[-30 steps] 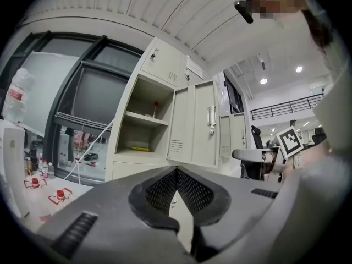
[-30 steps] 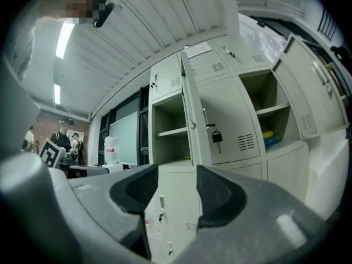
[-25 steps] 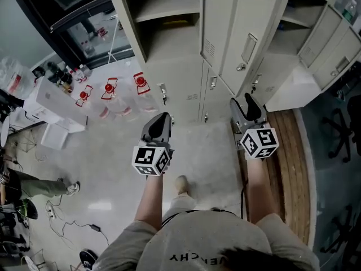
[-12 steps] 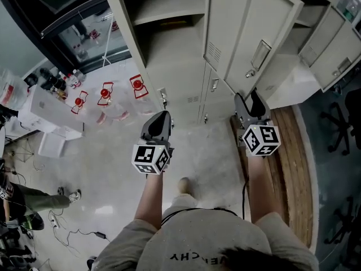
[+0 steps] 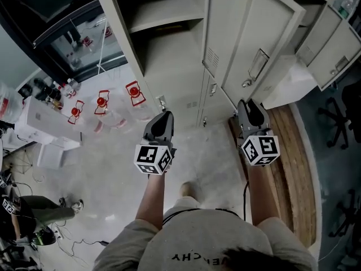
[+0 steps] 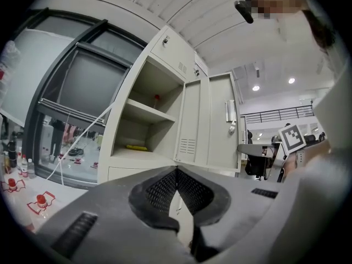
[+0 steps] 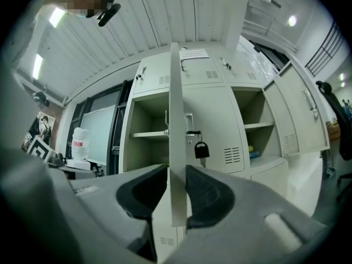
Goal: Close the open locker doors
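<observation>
The tall beige locker door (image 5: 248, 38) stands open in front of its shelved compartment (image 5: 169, 44). My right gripper (image 5: 250, 105) is at the door's lower free edge. In the right gripper view the door (image 7: 175, 120) runs edge-on between the jaws of my right gripper (image 7: 176, 188); they have just been closing, and both pads now press on it. A black padlock (image 7: 201, 149) hangs just beyond. My left gripper (image 5: 163, 117) is held level left of the door, apart from it. In its own view the left gripper (image 6: 176, 172) is shut with nothing in it.
Further right, more locker doors (image 5: 333, 44) hang open. Bottles with red caps (image 5: 101, 103) stand on the floor at the left, next to a glass cabinet (image 5: 73, 38). A wooden platform (image 5: 287, 168) lies under the right lockers, with an office chair (image 5: 338, 123) beyond. A person (image 5: 34, 219) sits at lower left.
The right gripper's jaws went from wide open to closed on the door's edge, and it edged toward the lockers. The left gripper drifted slightly, still shut.
</observation>
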{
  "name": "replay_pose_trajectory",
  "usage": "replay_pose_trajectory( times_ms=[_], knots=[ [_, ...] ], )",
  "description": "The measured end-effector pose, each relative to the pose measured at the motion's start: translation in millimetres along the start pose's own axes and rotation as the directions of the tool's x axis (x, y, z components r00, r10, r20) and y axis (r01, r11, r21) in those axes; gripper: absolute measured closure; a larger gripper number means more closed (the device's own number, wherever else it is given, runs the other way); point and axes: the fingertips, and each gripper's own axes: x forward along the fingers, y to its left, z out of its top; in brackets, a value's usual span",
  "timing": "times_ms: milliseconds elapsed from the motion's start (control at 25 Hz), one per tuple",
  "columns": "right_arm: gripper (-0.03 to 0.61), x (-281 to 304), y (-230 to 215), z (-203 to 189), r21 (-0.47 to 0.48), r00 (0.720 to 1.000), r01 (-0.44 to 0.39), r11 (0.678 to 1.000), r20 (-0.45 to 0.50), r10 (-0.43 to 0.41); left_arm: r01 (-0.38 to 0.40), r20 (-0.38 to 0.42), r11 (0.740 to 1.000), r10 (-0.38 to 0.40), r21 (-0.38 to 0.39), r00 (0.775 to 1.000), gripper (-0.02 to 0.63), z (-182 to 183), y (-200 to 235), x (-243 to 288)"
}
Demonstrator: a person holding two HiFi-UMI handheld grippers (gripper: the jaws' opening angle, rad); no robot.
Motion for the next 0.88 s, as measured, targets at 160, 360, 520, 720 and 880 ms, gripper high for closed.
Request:
replay_pose_trajectory(
  times_ms=[160,360,520,720,880],
  knots=[
    [0.497,1.4,10.3,-0.6,-0.013,1.000,0.000,1.000,0.008,0.000,0.011,0.011,1.000,-0.011,0.004,1.000,0.615,4.5,10.0,3.0],
    [0.499,0.3,30.6,-1.5,-0.020,1.000,-0.007,1.000,0.010,0.008,0.023,0.018,1.000,-0.023,0.013,1.000,0.615,10.9,24.0,0.1],
    [0.495,1.3,49.7,-2.3,-0.019,1.000,-0.025,1.000,0.009,0.025,0.017,0.026,1.000,-0.017,0.007,1.000,0.615,13.9,36.7,-6.2],
    [0.488,5.1,81.7,-3.6,-0.022,0.997,-0.083,0.996,0.003,0.083,-0.003,0.043,1.000,0.003,-0.005,0.999,0.615,15.7,46.5,-19.5],
    [0.479,11.1,106.1,-5.5,-0.024,0.993,-0.115,0.993,-0.010,0.114,-0.032,0.046,0.999,0.032,-0.012,0.998,0.615,14.8,54.5,-34.9]
  ],
)
